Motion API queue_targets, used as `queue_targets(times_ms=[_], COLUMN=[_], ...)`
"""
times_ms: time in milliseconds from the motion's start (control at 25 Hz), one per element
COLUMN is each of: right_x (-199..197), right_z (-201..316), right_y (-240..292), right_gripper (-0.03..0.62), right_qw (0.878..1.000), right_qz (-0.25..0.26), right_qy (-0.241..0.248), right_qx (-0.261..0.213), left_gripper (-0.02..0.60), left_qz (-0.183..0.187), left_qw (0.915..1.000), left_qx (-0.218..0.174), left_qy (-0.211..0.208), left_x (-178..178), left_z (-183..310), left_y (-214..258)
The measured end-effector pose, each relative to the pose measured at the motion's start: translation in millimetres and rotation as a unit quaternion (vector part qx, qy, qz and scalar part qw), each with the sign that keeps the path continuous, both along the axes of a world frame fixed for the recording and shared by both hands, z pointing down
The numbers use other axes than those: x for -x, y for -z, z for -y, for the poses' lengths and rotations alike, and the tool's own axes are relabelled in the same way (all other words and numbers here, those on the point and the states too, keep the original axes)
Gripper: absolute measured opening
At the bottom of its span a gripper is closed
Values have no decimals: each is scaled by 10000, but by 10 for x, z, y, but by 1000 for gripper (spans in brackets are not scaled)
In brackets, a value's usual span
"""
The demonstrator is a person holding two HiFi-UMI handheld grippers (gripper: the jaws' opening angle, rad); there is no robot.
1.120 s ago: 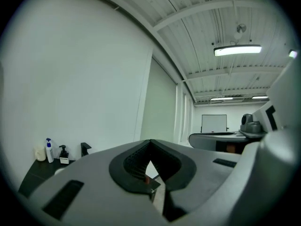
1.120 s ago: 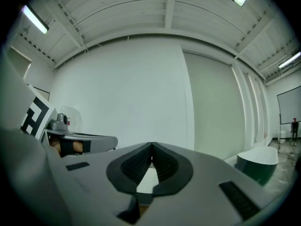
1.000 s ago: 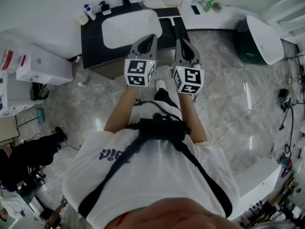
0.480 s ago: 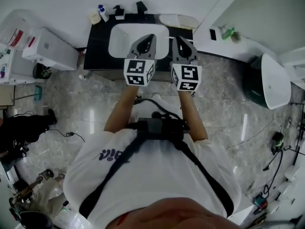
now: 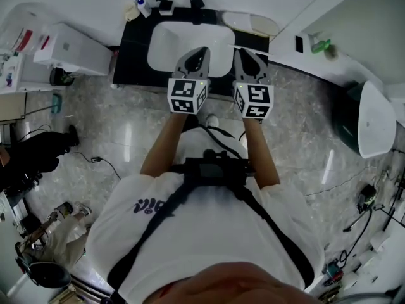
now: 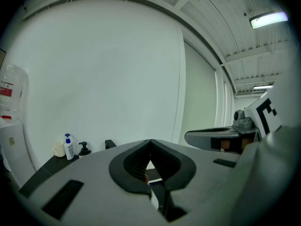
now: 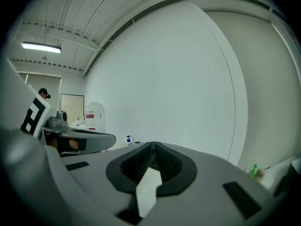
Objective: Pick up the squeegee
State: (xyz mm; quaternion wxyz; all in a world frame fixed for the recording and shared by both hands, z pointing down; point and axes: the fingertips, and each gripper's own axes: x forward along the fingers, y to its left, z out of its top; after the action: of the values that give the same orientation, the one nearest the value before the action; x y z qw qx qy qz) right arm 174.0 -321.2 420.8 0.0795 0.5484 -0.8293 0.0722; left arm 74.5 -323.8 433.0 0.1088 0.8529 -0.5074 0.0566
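1. Far left, on the dark counter (image 5: 128, 62): a blue-capped bottle (image 5: 140, 5) and a pump dispenser (image 5: 166, 6) stand near the wall. The faucet (image 5: 196, 0) sits behind the white basin (image 5: 163, 50). None of these is my target.
2. My left gripper (image 5: 197, 54) is over the near rim of the basin. Its fingers are pressed together tip to tip, with nothing between them.
3. My right gripper (image 5: 245, 54) is just beside it, pointing the same way. Its fingers are also pressed together and hold nothing.
4. As best I can tell at this size, the squeegee (image 5: 299, 43) is the small dark oblong lying on the white ledge (image 5: 281, 54) right of the counter. It is near the green bottle (image 5: 321, 45), well apart from both grippers and off to the right of my right one.
5. On that reading it lies flat, with its long axis running roughly away from me toward the wall. I cannot resolve which end carries the blade.
6. Handling, my judgement:
   - I expect it to be light, with a stiff plastic handle and a soft rubber edge on the blade.
   - It may be slick if the ledge is wet.
   - I would take it by the handle around mid-length, with the fingers across its narrow width.
   - I would keep off the rubber, which would flex and let it twist.
7. Also my judgement: the right gripper is the nearer one. It must open before it can straddle the handle, and come in low so the squeegee is not knocked along the ledge into the bottle.
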Motion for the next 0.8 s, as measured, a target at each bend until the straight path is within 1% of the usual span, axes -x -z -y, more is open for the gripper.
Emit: queue_targets(times_ms=[240,280,400,520,800], right_x=[-165,-191,-285,-390,-632], right_z=[207,236,291,302,335], right_y=[-488,-574,-818,-1093,-1822], right_gripper=[11,34,49,86,154], right_qw=[9983,9975,9946,9902,9744], right_qz=[20,17,-54,-93,-209], right_qy=[-229,-267,-438,-640,-964], right_qx=[540,649,935,1236,2022], left_gripper=[11,11,11,11,11], left_qz=[91,99,143,173,276], left_qw=[9986,9981,9963,9939,9873], left_qx=[438,505,684,873,1226], left_qy=[-281,-332,-498,-652,-967], left_x=[-93,-113,-178,-248,-407], left_z=[265,313,441,522,667], left_y=[-443,-505,-678,-871,-1324])
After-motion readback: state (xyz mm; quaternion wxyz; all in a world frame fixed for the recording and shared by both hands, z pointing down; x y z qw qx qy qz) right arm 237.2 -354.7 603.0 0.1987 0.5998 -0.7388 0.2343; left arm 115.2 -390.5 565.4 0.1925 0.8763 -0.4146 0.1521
